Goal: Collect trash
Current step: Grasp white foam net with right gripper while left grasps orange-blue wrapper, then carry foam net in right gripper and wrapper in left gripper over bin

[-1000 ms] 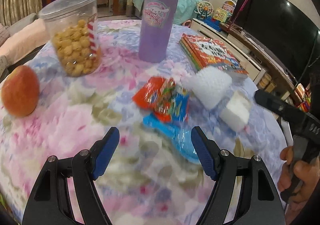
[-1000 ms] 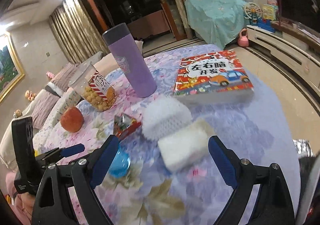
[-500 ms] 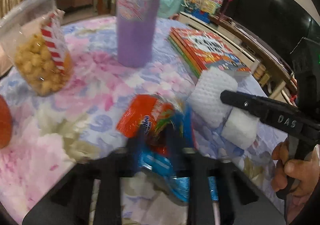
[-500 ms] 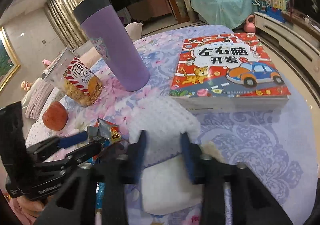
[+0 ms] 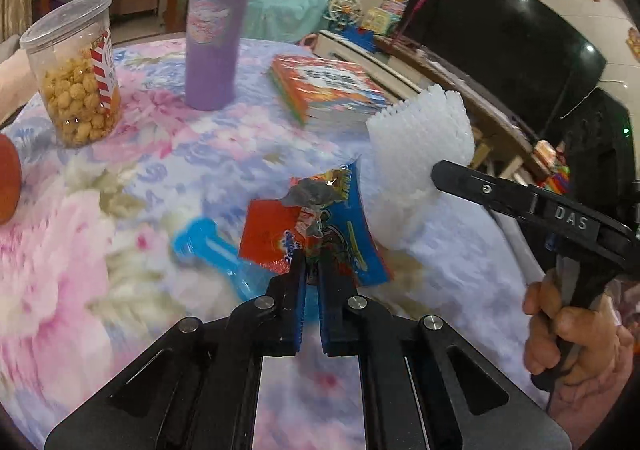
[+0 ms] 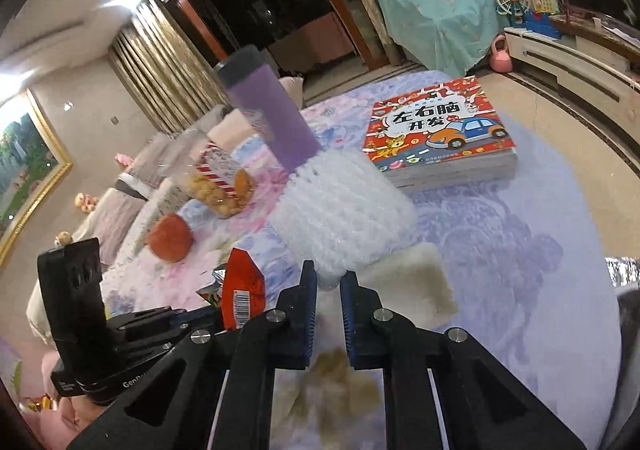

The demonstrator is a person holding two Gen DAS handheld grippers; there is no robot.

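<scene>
Nearby, lidded clear jar [image 5: 74,66] of yellow puffed snacks [image 5: 76,106] on floral tablecloth [image 5: 120,218]

The left claw [image 5: 311,256] is pinching a crumpled snack wrapper [image 5: 316,226] above the floral counter [image 5: 120,178], while the right claw [image 5: 436,174] is lifting white foam netting [image 5: 416,138].

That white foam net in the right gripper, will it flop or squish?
Probably squishy: the white foam net bunches narrow where the right gripper pinches it. It likely weighs little, since it stands up from that one small pinch without drooping.
</scene>
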